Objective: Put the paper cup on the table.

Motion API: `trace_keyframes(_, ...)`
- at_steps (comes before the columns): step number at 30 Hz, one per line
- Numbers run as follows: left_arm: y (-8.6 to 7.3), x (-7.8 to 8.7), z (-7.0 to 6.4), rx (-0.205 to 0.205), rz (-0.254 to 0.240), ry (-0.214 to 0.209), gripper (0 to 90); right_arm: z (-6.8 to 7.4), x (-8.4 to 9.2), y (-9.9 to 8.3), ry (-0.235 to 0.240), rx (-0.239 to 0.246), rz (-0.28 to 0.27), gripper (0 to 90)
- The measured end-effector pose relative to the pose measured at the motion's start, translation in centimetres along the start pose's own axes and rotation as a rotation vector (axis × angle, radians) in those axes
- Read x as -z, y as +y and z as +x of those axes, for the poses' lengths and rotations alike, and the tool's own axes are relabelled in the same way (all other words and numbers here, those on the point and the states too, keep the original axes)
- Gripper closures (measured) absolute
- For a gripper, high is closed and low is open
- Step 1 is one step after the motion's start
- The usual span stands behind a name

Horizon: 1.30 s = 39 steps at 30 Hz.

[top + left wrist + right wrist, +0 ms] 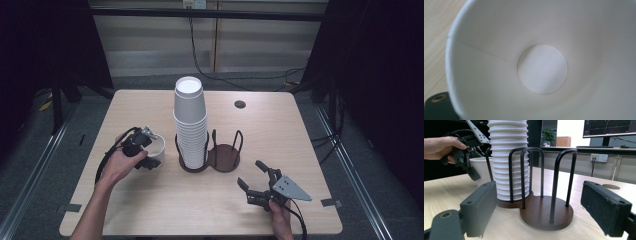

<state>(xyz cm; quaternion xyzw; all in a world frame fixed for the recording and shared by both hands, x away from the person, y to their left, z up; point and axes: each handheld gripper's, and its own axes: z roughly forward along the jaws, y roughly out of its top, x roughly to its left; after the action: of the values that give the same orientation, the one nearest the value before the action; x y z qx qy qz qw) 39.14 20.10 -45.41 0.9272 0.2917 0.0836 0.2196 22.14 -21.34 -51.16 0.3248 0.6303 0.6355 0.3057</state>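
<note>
Item: single white paper cup (156,146), upright on tabletop (150,210), mouth up, just left of the two-bay dark wooden cup holder (210,159), apart from it. Left tongs (145,150) at the cup's near rim, one jaw outside the wall, the other judged inside; pads not clearly seen, so a firm pinch cannot be told, though narrowed around the wall. Left gripper view: cup interior and round bottom (542,69), a seam line running down the wall, a corner of black jaw at lower left. Landmark: holder, left bay loaded with a tall stack of white cups (190,125) rising well above the wire hoops; right bay (226,156) bare. Right tongs (257,181) to the right of and nearer than the holder, resting low over the tabletop, jaws spread wide, nothing between them; the same seen in right gripper view, pads (604,207) framing the holder (544,213). Step judged in hand: securing the loose cup by its rim. Next move likely: firm pinch on the wall without crushing it, straight lift, carry over the holder toward the bare right bay or the stack.
</note>
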Motion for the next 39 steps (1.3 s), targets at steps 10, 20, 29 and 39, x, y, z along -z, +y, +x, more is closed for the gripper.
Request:
trace_keyframes(10, -1.8, 0.7, -0.3, 0.021, -0.076, 0.005, 16.1, 0.0, 0.0, 0.0, -0.001, -0.001, 0.0, 13.1)
trace_keyframes(20, -3.1, 3.6, -0.7, 0.05, -0.197, 0.043, 16.0, 0.0, 0.0, 0.0, -0.001, -0.001, 0.0, 13.0)
trace_keyframes(29, -4.7, 6.3, -1.2, 0.11, -0.406, 0.059, 15.9, 0.0, 0.0, 0.0, -0.001, -0.002, 0.0, 13.0)
trace_keyframes(39, -5.5, 6.6, -3.9, 0.151, -0.604, 0.033, 16.1, 0.0, 0.0, 0.0, -0.001, -0.002, 0.0, 13.0)
